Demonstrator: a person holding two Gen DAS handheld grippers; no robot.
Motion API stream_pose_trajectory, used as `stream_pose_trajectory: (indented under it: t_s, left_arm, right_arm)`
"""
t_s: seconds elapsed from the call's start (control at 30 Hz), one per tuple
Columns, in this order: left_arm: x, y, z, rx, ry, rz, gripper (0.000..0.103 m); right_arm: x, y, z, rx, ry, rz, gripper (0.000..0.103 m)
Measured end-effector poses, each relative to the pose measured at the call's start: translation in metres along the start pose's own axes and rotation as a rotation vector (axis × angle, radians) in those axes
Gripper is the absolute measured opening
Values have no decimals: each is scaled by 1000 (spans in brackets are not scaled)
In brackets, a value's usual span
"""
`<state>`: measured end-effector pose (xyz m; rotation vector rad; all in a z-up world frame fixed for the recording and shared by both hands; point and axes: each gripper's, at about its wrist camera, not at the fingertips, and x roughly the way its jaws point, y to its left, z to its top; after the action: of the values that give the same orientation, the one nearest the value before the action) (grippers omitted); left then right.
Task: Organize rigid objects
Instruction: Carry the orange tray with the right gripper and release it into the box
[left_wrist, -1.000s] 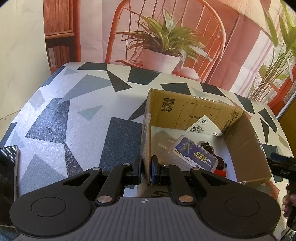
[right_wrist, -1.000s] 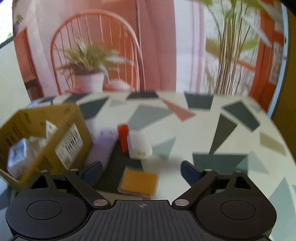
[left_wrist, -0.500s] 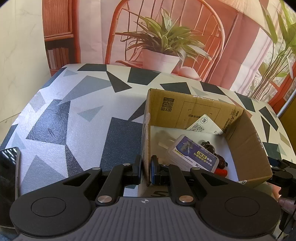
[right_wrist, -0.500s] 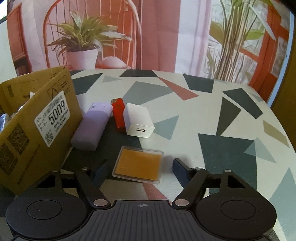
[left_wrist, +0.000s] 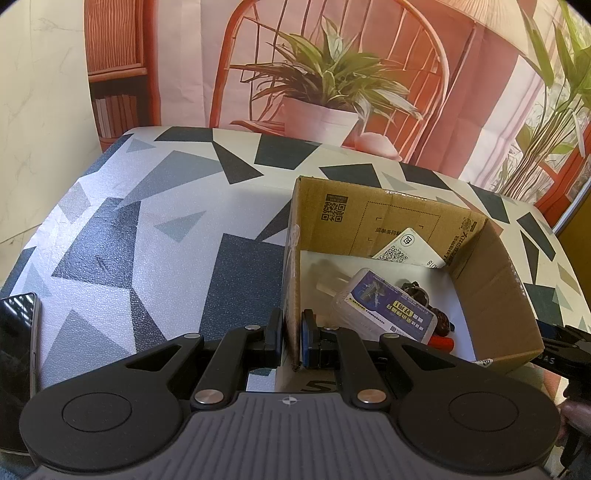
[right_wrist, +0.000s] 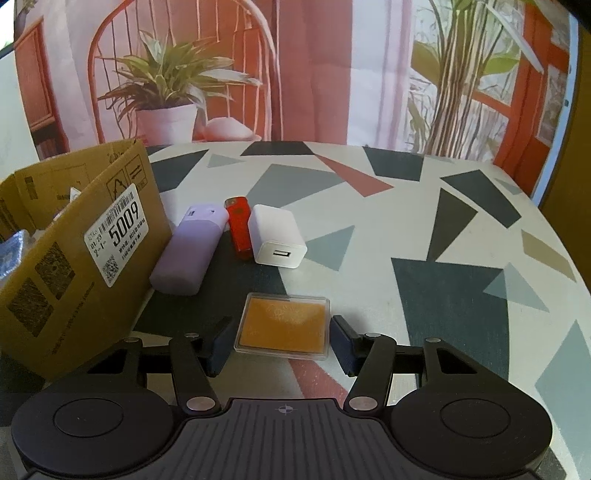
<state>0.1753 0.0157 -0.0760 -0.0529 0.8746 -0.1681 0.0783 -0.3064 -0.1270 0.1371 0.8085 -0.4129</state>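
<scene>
My right tool (right_wrist: 279, 341) has just been closing around the orange case (right_wrist: 283, 324) lying near on the counter (right_wrist: 424, 236), pads not yet touching, while my left tool (left_wrist: 291, 341) stays clamped on the cardboard box (left_wrist: 491, 295) wall.

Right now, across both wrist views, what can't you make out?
- Left wrist: items under the clear plastic case in the cardboard box are hidden; the dark beads and a red thing only peek out.
- Left wrist: phone cut off by the left edge.
- Left wrist: right gripper cut off at the right edge.
- Right wrist: whether the pads touch the orange-filled case between them is unclear.
- Right wrist: box interior hidden by its wall.
</scene>
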Motion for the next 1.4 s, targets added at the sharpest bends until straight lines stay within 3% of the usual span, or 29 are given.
stream_pose_trajectory:
  t_s: [0.27, 0.47, 0.63, 0.83, 1.03, 1.4]
  left_arm:
    - [0, 0, 0, 0, 0, 0, 11]
    - [0, 0, 0, 0, 0, -1, 11]
    - [0, -1, 0, 0, 1, -1, 11]
    - [0, 0, 0, -7, 1, -9, 11]
    - [1, 1, 0, -11, 0, -13, 11]
    - [1, 2, 1, -16, 0, -16, 11]
  right_arm:
    - [-40, -2, 16, 49, -91, 97, 52]
    - [-82, 24, 48, -20, -210, 252, 52]
    - [-86, 62, 61, -111, -189, 366, 52]
    - [-71, 99, 57, -195, -99, 390, 52]
    - [-65, 108, 46, -218, -58, 378, 53]
    - [-71, 101, 45, -217, -77, 382, 58]
